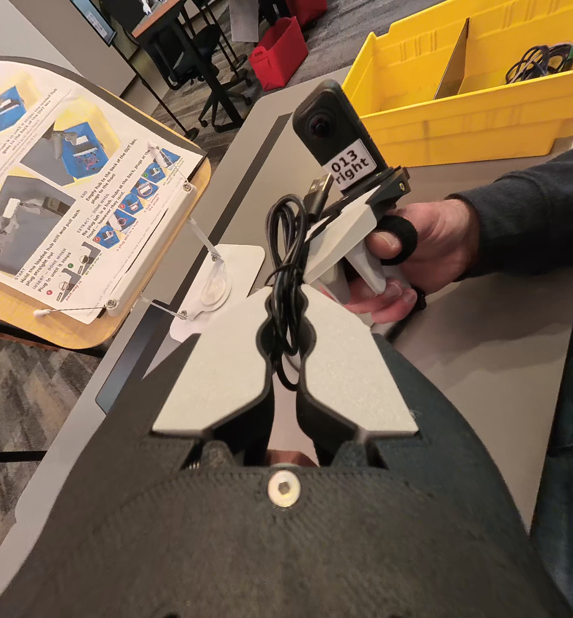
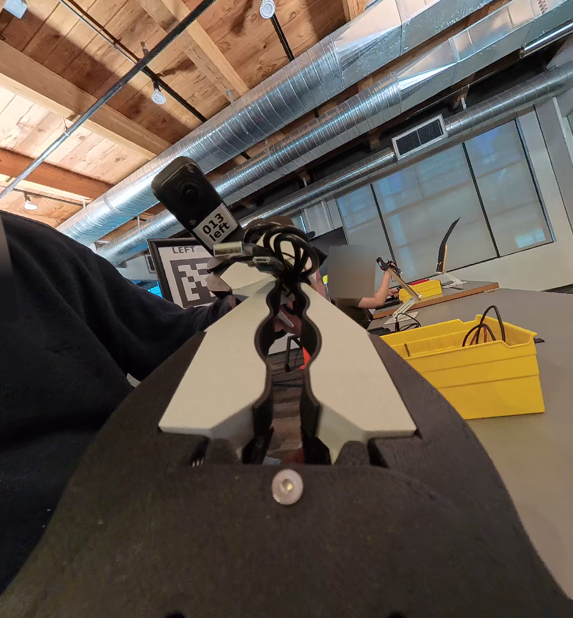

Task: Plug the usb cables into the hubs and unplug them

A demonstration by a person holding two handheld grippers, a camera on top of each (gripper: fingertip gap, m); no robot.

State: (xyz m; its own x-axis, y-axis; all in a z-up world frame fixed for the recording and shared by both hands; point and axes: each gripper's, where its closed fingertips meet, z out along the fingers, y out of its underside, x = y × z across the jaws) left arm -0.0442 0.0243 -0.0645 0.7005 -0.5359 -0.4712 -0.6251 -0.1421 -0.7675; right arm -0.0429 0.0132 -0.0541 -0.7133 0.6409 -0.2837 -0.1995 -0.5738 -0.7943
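Note:
A coiled black USB cable (image 1: 286, 254) hangs in the air between both grippers. My left gripper (image 1: 286, 296) is shut on the lower part of the bundle. Its silver USB-A plug (image 1: 320, 192) sticks up beside the right gripper (image 1: 310, 257), which a hand holds and which meets the bundle from the right. In the right wrist view my right gripper (image 2: 290, 284) is shut on the same cable (image 2: 291, 247). The USB-A plug (image 2: 228, 249) and a smaller plug (image 2: 265, 261) point left in front of the left gripper (image 2: 255, 276). No hub is in view.
A yellow divided bin (image 1: 462, 110) holding more cables stands at the back right of the grey table (image 1: 479, 368); it also shows in the right wrist view (image 2: 472, 378). An instruction sheet on a tilted stand (image 1: 77, 200) is to the left. A person works at a farther table (image 2: 362, 301). Only a small space, under 4 cm, lies between the two pairs of fingers.

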